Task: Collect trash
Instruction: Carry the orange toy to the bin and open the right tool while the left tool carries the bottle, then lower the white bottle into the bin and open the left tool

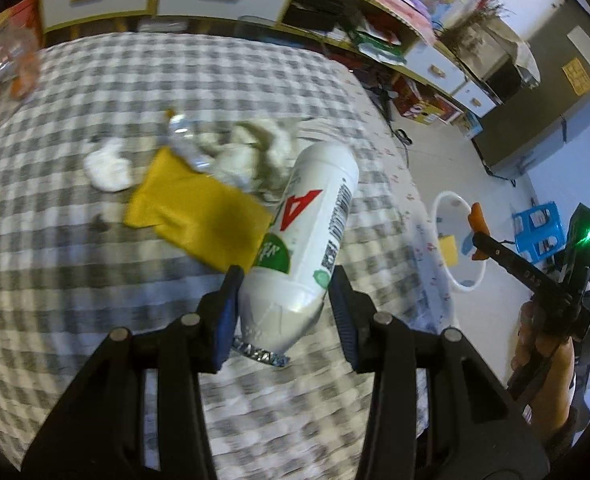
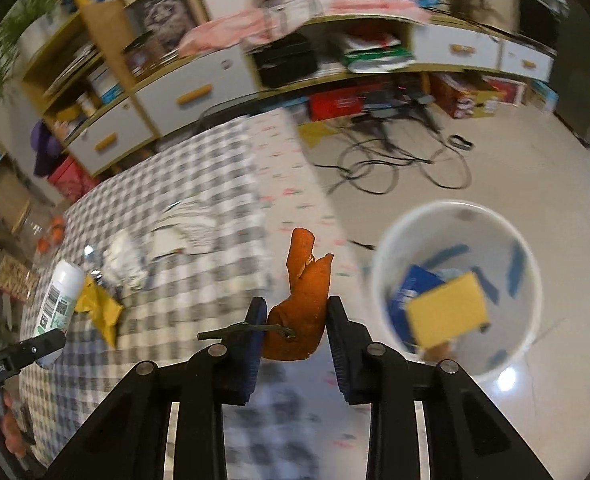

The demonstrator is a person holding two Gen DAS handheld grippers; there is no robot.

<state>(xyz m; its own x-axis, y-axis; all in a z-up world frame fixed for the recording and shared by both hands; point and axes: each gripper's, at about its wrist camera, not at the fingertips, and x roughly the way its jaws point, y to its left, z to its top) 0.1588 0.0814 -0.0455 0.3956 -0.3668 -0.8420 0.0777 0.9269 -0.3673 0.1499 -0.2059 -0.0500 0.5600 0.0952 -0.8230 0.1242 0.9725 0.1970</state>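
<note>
Both hands are carrying trash off the checked tabletop (image 1: 75, 240): the left gripper (image 1: 285, 300) is clamping a white bottle (image 1: 319, 216), the right gripper (image 2: 293, 328) an orange peel (image 2: 303, 300). Next, I reckon, each needs releasing over the white bin (image 2: 531, 292) on the floor.
</note>
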